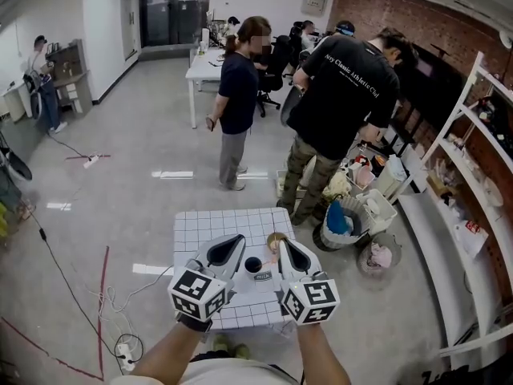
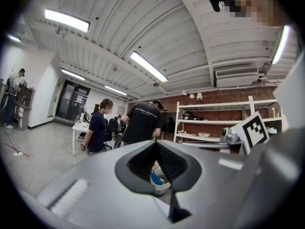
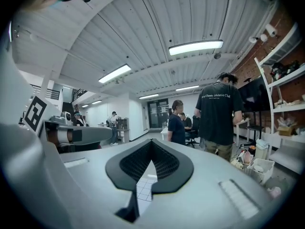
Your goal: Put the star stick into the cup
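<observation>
Right now both grippers hang side by side over the small white gridded table (image 1: pixel 200 231), level with each other. The left gripper (image 1: pixel 238 239) has its jaws brought together at the tips, and its own view shows nothing caught between them; through the gap lower down you see only a white basket (image 2: pixel 159 182) with something blue in it. The right gripper (image 1: pixel 284 243) is the same, tips touching with nothing between them, and a patch of the grid top shows through its gap.

The cup (image 1: pixel 253 265) stands upright on the table between the two, dark inside, with the left gripper at its 9 o'clock and the right at its 3 o'clock. The star stick (image 1: pixel 276 240) looks to be the small yellowish-tan shape at about 1 o'clock from the cup, just beside the right gripper's tip, though it is too small to make out properly.

Beyond the table, at 12 o'clock, a person in a navy top (image 1: pixel 238 95) stands beside a person in a black T-shirt (image 1: pixel 341 95). White shelves (image 1: pixel 473 151) run along the brick wall at 3 o'clock.
</observation>
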{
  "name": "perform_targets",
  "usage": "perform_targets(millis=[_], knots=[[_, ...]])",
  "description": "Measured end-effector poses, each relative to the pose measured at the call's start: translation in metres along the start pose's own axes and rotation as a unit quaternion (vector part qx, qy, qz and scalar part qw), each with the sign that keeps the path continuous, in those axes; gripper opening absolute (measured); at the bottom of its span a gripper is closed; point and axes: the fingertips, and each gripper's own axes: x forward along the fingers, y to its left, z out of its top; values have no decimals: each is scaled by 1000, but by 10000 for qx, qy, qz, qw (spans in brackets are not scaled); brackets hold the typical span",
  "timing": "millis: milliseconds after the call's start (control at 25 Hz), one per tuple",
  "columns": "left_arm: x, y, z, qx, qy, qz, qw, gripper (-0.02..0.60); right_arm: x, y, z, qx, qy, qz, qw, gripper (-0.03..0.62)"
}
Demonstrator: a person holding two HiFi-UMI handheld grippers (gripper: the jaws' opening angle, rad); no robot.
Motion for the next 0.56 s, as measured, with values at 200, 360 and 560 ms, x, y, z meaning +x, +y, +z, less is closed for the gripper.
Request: perform_targets(millis=[200, 360, 560], knots=[[-1, -1, -3, -39, 34, -28, 10000, 6, -3, 0, -2, 28, 41, -43, 10000, 12], [0, -1, -5, -58, 81, -34, 9999, 6, -3, -1, -3, 52, 83, -67, 9999, 11], [2, 6, -9, -82, 109, -29, 9999, 6, 3, 0, -7, 62, 105, -70, 9999, 12]])
